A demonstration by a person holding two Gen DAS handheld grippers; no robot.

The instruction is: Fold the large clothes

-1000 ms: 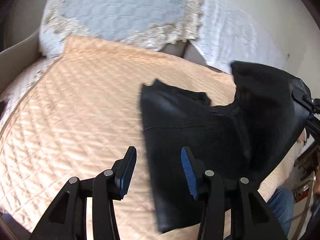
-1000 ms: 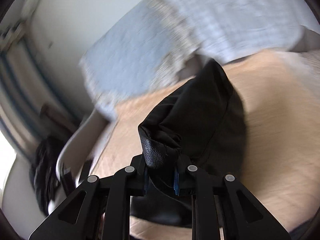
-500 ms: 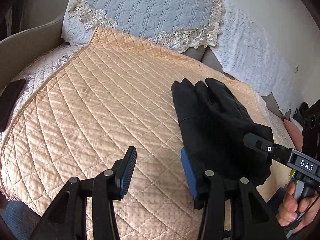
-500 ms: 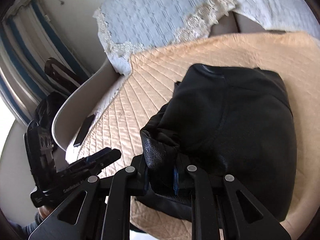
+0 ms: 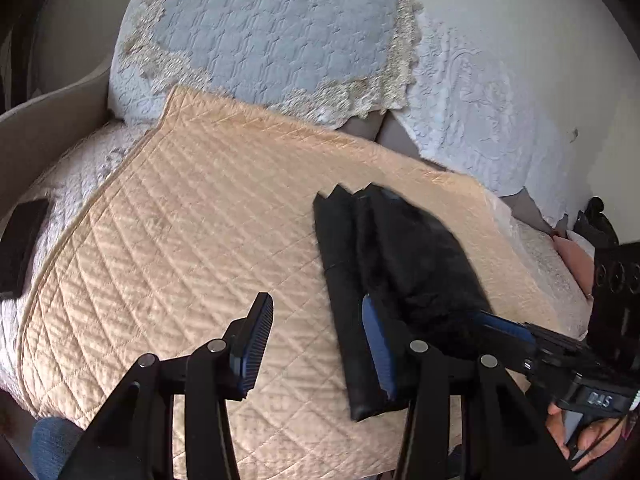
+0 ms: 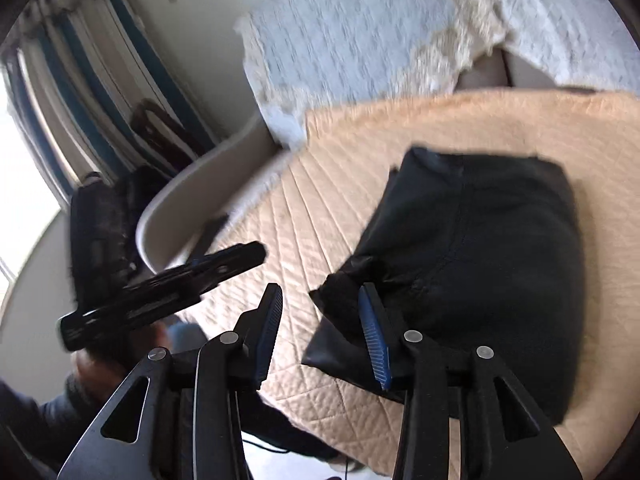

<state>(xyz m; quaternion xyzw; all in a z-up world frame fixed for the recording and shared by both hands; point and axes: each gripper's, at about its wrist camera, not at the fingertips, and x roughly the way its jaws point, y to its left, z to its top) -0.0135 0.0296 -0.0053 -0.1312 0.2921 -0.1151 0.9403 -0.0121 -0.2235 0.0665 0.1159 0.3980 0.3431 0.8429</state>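
Now black garment (image 6: 492,264) folded, compact, on quilt (image 5: 192,240)

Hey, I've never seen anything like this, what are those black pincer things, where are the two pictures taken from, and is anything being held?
There is no robot here. A person holds a hand-operated gripper in each hand, and each gripper carries a wide-angle camera looking forward along its two fingers.

One picture comes from the left gripper, the other from the right gripper. Each gripper also shows at the edge of the other's picture.

On the peach quilted cover lies a folded black garment. Behind it are pale blue lace-edged pillows.

Nothing is held. The right gripper's jaws have just been opening and now stand apart, with the garment's corner beside one pad, not clamped. The left gripper's jaws are open over the cover.
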